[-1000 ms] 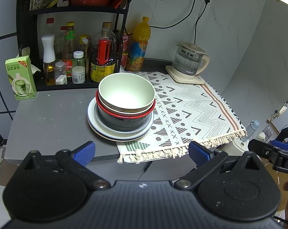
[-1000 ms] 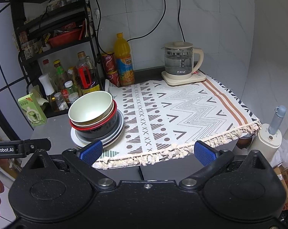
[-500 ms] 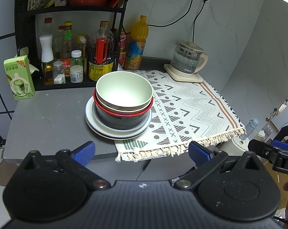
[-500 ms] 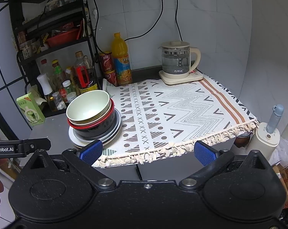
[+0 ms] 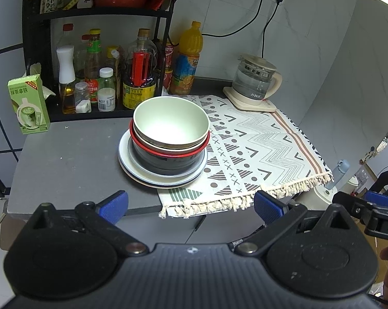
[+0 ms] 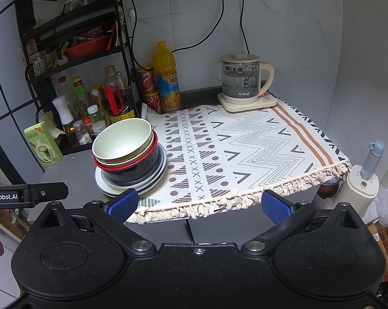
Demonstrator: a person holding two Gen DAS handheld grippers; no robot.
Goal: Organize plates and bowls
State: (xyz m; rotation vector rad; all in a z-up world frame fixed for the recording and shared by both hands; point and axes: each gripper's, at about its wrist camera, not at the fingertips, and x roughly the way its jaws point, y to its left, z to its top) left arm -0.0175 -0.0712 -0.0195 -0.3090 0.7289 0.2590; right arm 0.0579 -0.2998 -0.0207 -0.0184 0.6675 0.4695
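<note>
A stack stands on the grey counter: a pale green bowl (image 5: 170,126) nested in a red-rimmed black bowl (image 5: 168,158), on stacked plates (image 5: 132,170). The stack also shows in the right wrist view: green bowl (image 6: 122,140), black bowl (image 6: 134,167), plates (image 6: 109,186). My left gripper (image 5: 190,207) is open and empty, held off the counter's front edge, below the stack. My right gripper (image 6: 197,204) is open and empty, held before the cloth's fringe, right of the stack.
A patterned cloth (image 5: 258,146) covers the counter's right part; a glass kettle (image 5: 255,85) stands at its back. A black rack with bottles (image 5: 140,77) and a green carton (image 5: 29,105) stand at the back left. An orange juice bottle (image 6: 167,77) stands by the wall.
Both grippers have drawn back slightly and lower from the counter; the stack sits a little higher in view. Nothing on the counter has moved.
</note>
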